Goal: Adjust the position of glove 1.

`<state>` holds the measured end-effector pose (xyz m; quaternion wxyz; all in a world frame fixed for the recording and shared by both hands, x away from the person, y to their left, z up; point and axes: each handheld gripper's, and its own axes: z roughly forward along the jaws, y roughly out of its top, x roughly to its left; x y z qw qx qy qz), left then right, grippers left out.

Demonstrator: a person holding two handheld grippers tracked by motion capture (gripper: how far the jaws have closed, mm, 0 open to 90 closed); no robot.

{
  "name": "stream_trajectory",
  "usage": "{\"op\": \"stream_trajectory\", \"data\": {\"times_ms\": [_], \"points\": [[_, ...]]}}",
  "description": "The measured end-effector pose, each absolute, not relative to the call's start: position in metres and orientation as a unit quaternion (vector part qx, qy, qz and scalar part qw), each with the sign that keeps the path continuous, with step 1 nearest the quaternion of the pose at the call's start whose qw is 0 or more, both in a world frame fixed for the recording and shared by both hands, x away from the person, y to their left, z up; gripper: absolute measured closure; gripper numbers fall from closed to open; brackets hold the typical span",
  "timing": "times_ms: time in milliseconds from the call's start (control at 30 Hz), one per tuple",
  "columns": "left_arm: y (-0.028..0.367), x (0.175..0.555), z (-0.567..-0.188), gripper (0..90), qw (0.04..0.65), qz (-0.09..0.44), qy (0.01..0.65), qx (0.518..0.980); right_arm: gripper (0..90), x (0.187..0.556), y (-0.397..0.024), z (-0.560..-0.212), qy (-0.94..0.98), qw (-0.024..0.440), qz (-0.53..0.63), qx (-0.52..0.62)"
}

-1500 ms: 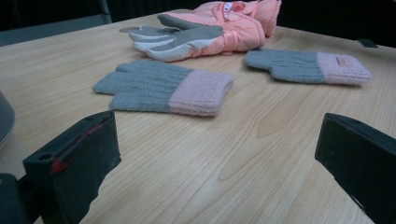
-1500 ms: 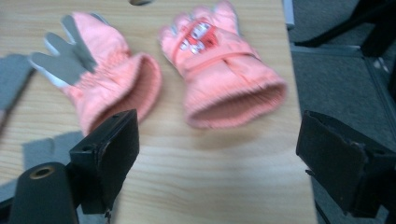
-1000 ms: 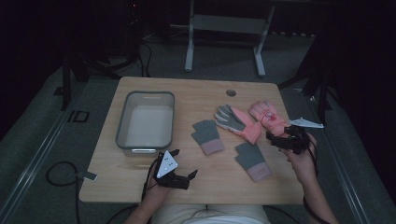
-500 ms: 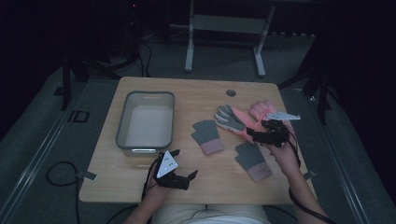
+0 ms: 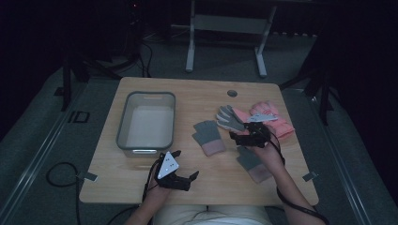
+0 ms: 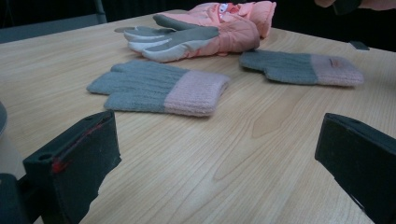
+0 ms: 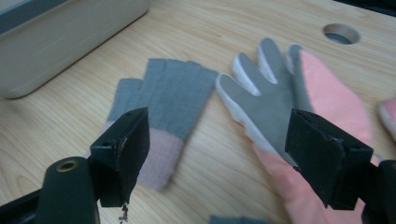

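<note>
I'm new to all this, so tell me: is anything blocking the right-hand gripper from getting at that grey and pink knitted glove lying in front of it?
Nothing visible does. The right gripper hangs with jaws open and empty, and bare table lies between it and the knitted glove. The padded pink glove lies beside that path, not across it.

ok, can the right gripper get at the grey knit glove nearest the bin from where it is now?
Probably yes. The right gripper hovers with jaws open just beside the grey knit glove, nothing between them. The glove lies flat on bare table, apart from the pink padded glove and clear of the bin.
</note>
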<state>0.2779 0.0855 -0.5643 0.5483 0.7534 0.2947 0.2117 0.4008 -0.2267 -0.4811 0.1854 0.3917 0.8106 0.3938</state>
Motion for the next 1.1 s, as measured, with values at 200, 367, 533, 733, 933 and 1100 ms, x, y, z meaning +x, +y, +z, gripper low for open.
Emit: {"op": "stream_trajectory", "data": {"times_ms": [200,367,533,733,933,1100], "points": [[0.086,0.278,-0.564,0.0,0.549,0.211,0.295,0.753,24.7,0.406,-0.206,-0.486,0.821,0.169,0.397,0.374],[0.086,0.278,-0.564,0.0,0.549,0.210,0.296,0.753,27.7,0.412,-0.189,-0.495,0.831,0.157,0.393,0.361],[0.086,0.278,-0.564,0.0,0.550,0.209,0.295,0.753,32.0,0.419,-0.173,-0.507,0.846,0.142,0.379,0.347],[0.086,0.278,-0.564,0.0,0.551,0.208,0.295,0.753,43.7,0.432,-0.158,-0.521,0.857,0.126,0.369,0.337],[0.086,0.278,-0.564,0.0,0.552,0.206,0.294,0.752,55.2,0.448,-0.150,-0.531,0.869,0.123,0.361,0.316],[0.086,0.278,-0.564,0.0,0.552,0.206,0.294,0.752,61.3,0.458,-0.147,-0.541,0.879,0.104,0.335,0.324]]}}
